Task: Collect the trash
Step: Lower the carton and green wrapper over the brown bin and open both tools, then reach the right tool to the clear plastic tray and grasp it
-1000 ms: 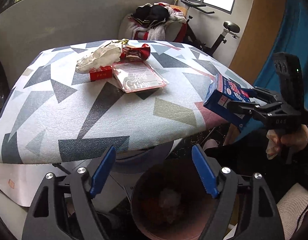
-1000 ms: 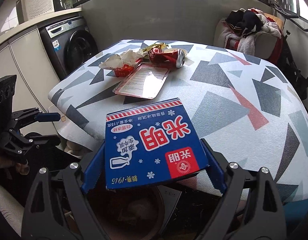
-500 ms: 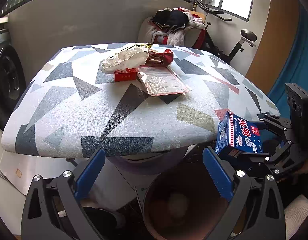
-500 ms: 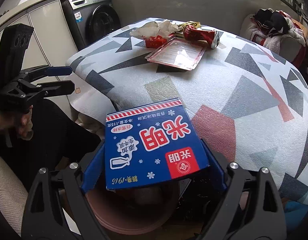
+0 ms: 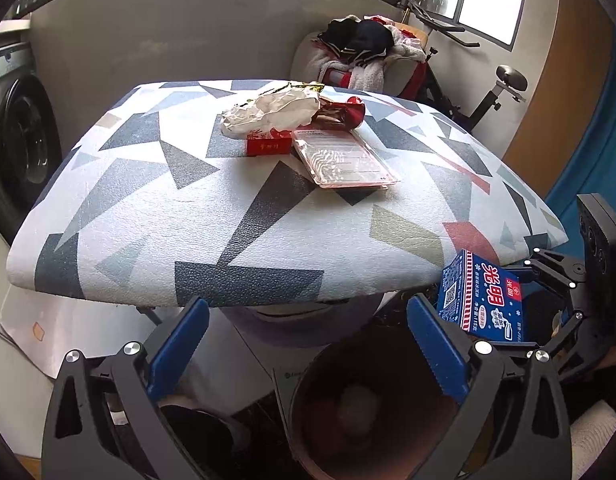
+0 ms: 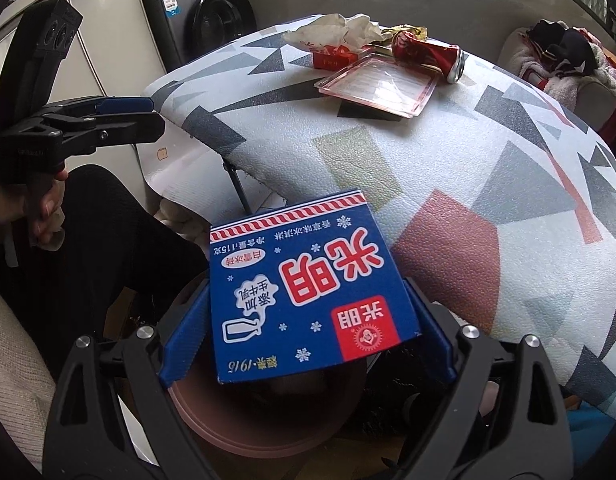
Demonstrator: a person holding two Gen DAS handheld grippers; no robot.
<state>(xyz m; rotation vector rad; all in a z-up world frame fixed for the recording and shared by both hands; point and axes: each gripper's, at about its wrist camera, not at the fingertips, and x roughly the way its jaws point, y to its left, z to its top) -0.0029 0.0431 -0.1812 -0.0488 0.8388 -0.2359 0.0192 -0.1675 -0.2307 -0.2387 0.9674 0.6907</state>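
One blue carton (image 6: 308, 292) clamped in right hand-held gripper (image 6: 308, 344), lower centre, above brown bin (image 6: 268, 420) off counter (image 6: 447, 168) edge. Left hand-held gripper (image 5: 304, 348) open, empty. Four trash items on counter.

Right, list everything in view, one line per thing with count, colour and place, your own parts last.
blue carton: one, blue, red and white, between the right gripper's pads, above the bin
bin: one, brown, on the floor below the table edge
table: one, white with grey and red triangles
crushed can: one, red, far side of table
clear tray: one, pink-rimmed, beside the can
red box: one, under crumpled paper
crumpled paper: white, far side
washing machine: one, grey
exercise bike: one, black
left gripper: open, empty
right gripper: shut on carton
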